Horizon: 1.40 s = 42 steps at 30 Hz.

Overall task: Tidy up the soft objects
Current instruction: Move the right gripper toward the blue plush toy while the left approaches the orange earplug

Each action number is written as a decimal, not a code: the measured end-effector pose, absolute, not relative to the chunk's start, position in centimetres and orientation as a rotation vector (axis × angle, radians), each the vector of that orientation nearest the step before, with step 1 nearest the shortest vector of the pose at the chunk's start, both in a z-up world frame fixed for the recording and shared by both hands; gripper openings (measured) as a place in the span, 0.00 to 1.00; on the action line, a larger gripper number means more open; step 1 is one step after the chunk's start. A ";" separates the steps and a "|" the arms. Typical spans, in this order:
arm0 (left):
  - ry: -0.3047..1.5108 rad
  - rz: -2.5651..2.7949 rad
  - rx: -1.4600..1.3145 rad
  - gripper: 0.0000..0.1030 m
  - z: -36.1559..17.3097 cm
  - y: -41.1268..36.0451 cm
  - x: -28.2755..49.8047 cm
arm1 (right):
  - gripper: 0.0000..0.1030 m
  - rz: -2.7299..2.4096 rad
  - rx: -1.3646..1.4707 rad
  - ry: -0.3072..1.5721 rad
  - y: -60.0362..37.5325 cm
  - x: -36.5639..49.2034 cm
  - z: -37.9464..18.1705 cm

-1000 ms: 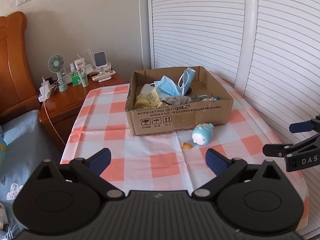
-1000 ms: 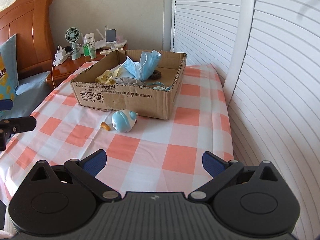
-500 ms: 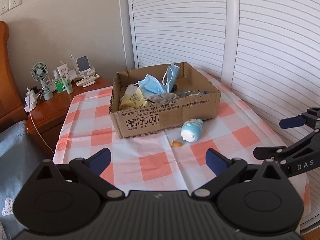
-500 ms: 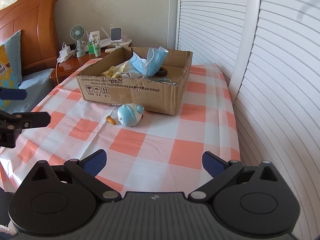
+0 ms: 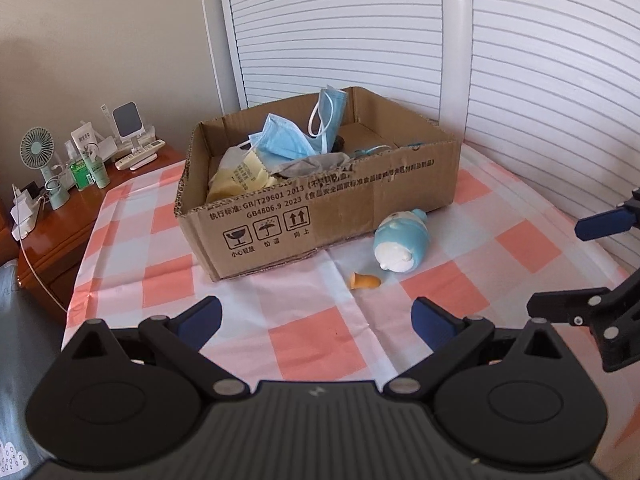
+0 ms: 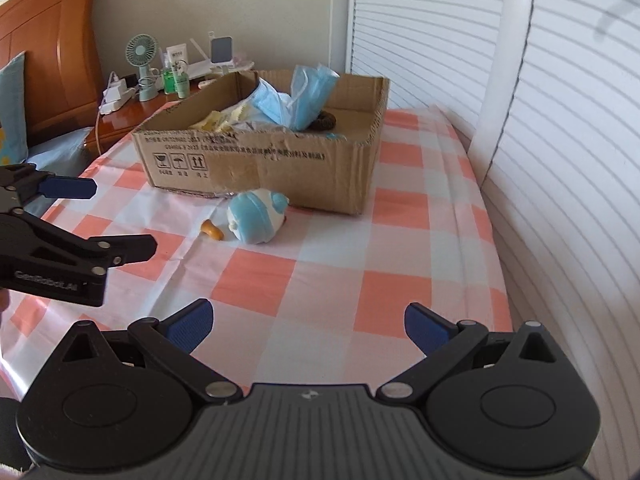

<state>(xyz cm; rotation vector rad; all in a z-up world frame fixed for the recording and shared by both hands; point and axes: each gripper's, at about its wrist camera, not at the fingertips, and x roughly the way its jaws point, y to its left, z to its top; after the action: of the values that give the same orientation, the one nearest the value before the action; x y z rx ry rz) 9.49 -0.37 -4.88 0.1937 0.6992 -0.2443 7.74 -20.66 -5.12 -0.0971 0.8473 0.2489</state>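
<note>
Both grippers advancing: box (image 5: 320, 208) growing larger mid-frame | left gripper (image 5: 316, 314), right gripper (image 6: 308, 318) jaws spread, empty | toy (image 5: 402, 246) lying on table (image 5: 312, 336) centre-right, touching box | pickup pending.

open checked tablecloth (image 6: 320, 280) ahead, cardboard box (image 6: 280, 168) blocking beyond

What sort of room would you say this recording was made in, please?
Most likely a bedroom: a wooden headboard with a pillow beside it, a nightstand holding a small fan and toiletries, and louvred closet doors behind the table.
</note>
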 end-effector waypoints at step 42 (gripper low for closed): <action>0.641 -0.320 0.274 0.80 -10.5 -2.7 15.0 | 1.00 0.228 -0.077 0.921 -21.0 9.6 -8.8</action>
<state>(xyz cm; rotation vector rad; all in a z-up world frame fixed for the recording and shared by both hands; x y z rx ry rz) 15.00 -2.74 -10.46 0.2736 0.6411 -0.3200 9.59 -21.01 -8.77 -0.0767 0.9213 0.2280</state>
